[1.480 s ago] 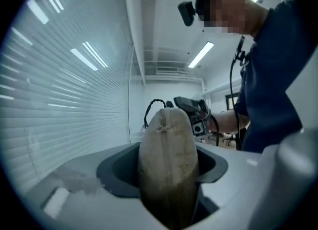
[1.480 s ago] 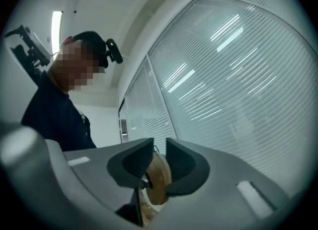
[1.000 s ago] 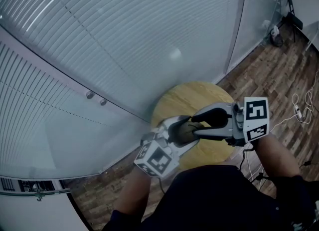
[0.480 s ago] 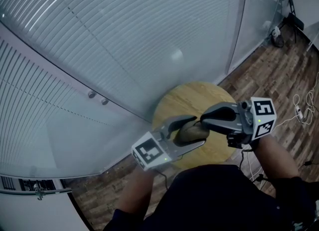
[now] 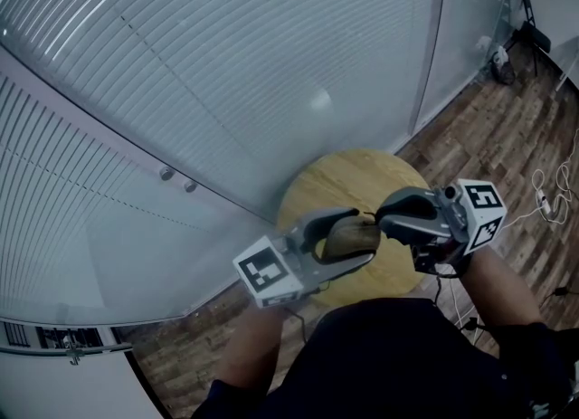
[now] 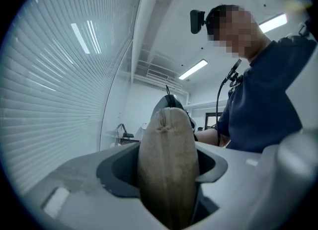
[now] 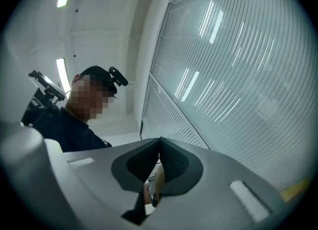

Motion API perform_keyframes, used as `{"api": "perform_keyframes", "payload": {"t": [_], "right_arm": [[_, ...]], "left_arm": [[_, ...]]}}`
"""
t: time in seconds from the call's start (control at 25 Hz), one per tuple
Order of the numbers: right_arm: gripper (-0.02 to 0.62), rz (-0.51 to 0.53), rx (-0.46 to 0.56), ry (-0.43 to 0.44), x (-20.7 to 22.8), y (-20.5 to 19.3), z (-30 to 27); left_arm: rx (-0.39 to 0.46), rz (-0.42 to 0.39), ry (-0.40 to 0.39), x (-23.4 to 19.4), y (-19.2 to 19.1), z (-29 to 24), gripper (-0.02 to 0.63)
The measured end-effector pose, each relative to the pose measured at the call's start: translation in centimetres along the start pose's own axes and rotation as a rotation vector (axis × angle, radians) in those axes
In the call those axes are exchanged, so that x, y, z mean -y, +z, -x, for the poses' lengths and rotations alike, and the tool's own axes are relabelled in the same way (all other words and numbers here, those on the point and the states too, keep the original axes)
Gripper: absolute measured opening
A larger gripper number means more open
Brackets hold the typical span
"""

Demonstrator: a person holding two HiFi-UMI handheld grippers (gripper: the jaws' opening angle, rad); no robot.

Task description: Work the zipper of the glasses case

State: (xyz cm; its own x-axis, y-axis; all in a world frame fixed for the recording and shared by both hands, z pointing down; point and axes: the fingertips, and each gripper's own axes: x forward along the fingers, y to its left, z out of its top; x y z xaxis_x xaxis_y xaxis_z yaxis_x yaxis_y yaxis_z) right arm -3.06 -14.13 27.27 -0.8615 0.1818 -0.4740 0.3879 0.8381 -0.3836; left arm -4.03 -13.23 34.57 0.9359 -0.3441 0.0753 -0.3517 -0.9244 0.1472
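Above round table (image 5: 362,168), left claw (image 5: 355,238) clamps glasses case (image 6: 166,164); right claw (image 5: 384,218) closed.

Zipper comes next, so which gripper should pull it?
Right, most likely. The right gripper is shut at the end of the glasses case, free to pull; the left gripper is clamped around the case, holding it.

- Glass wall (image 5: 181,73) with slatted blinds behind it.
- Wood-plank floor (image 5: 488,128), with loose cables (image 5: 543,193) lying on it.
- Round wooden table (image 5: 362,177) near the glass.
- Strip lights (image 6: 194,68) on a white ceiling (image 6: 169,20).
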Motion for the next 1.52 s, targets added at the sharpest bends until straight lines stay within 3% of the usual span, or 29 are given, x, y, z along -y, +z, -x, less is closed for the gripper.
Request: {"api": "perform_keyframes", "payload": {"t": [0.24, 0.84, 1.16, 1.24, 1.32, 1.4, 1.44, 1.52], "right_arm": [[0.012, -0.043, 0.107, 0.041, -0.9, 0.7, 1.7], [0.012, -0.074, 0.215, 0.154, -2.1, 2.0, 1.7], [0.012, -0.068, 0.221, 0.178, -2.2, 1.7, 2.2], [0.012, -0.068, 0.244, 0.198, -2.6, 2.1, 2.2], [0.006, -0.067, 0.311, 0.223, -3.3, 3.5, 3.6], [0.006, -0.030, 0.337, 0.179, -3.4, 4.6, 5.6], [0.006, 0.004, 0.307, 0.123, -3.0, 4.7, 6.1], [0.006, 0.079, 0.195, -0.005, -1.4, 4.0, 5.7]], "left_arm": [[0.035, 0.035, -0.055, 1.4, 0.1, -0.4, 0.298], [0.170, 0.108, -0.138, 1.7, 3.5, 1.1, 0.296], [0.214, 0.135, -0.166, 1.7, 4.2, 1.2, 0.296], [0.280, 0.178, -0.180, 1.4, 5.1, 2.1, 0.296], [0.439, 0.274, -0.169, -0.3, 6.8, 4.6, 0.296], [0.570, 0.344, -0.135, -2.5, 8.4, 7.8, 0.295], [0.568, 0.334, -0.111, -3.1, 8.6, 8.7, 0.295], [0.450, 0.244, -0.055, -3.4, 8.3, 8.8, 0.296]]}}
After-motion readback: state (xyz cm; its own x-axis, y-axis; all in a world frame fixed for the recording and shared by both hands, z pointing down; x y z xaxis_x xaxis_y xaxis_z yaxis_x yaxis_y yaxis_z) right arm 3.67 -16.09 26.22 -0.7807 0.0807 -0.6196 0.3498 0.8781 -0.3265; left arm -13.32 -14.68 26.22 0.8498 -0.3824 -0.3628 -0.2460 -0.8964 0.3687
